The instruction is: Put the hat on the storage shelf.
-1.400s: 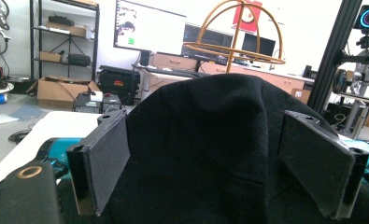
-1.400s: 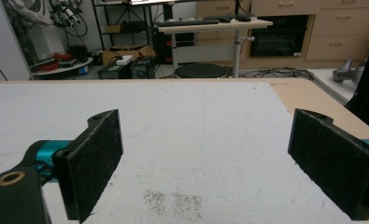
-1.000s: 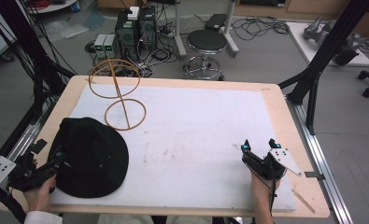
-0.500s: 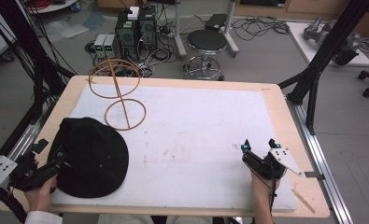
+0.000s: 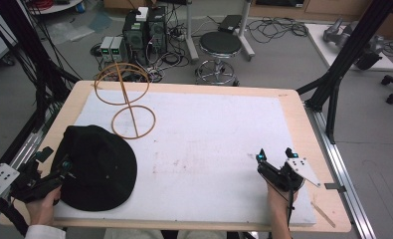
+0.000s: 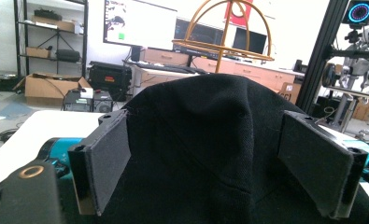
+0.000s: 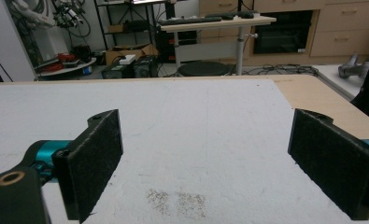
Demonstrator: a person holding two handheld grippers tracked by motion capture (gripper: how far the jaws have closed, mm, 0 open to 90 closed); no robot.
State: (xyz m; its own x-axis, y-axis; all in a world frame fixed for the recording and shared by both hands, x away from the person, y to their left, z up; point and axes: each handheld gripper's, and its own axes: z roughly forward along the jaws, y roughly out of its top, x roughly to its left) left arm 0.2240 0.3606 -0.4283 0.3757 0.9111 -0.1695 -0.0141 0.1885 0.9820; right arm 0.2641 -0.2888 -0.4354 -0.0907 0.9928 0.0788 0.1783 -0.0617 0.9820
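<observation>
A black fabric hat (image 5: 97,167) lies flat on the near left of the white mat (image 5: 209,144). My left gripper (image 5: 57,158) is at the hat's left edge. In the left gripper view its jaws (image 6: 215,163) stand open, one on each side of the raised black hat (image 6: 205,135). Just beyond the hat, at the far left, stands a gold wire stand (image 5: 129,102) of rings on a stem, also visible past the hat as the gold stand (image 6: 224,42). My right gripper (image 5: 274,154) rests open at the near right, with only bare mat (image 7: 205,121) between its fingers (image 7: 93,158).
The mat covers most of a wooden table (image 5: 303,129) with a metal rail (image 5: 341,164) along its right side. A stool (image 5: 220,47), computer boxes (image 5: 144,27) and cables sit on the floor beyond the far edge. A thin wooden stick (image 5: 326,214) lies at the near right corner.
My left gripper has edged slightly forward along the hat's left rim. The hat, the stand and the right gripper stay where they were.
</observation>
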